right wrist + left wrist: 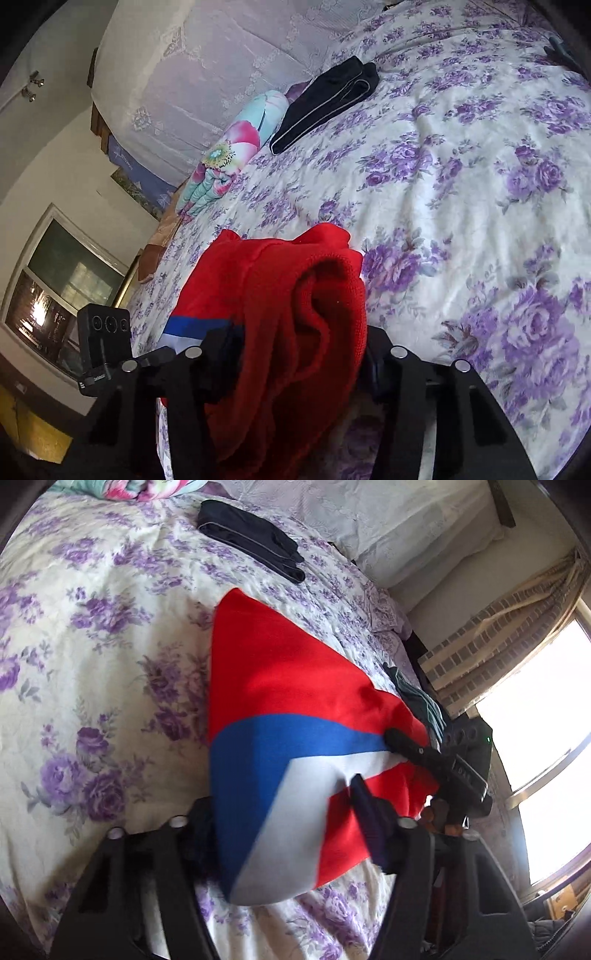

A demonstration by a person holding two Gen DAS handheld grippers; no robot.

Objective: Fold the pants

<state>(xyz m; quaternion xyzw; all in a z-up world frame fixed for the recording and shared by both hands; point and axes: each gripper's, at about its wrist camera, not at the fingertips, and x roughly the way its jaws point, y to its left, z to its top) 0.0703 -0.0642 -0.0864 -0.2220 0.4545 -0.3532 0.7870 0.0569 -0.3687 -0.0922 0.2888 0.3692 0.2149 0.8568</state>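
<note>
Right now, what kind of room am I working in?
Most likely a bedroom. A floral bedspread with purple flowers covers a wide bed, a folded quilt sits near the lace-covered headboard, and a window with curtains stands beside the bed.

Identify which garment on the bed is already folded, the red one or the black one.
The black pants with the pale side stripe, lying as a neat flat bundle near the rolled floral quilt. The red pants with blue and white bands hang bunched between both grippers' fingers.
</note>
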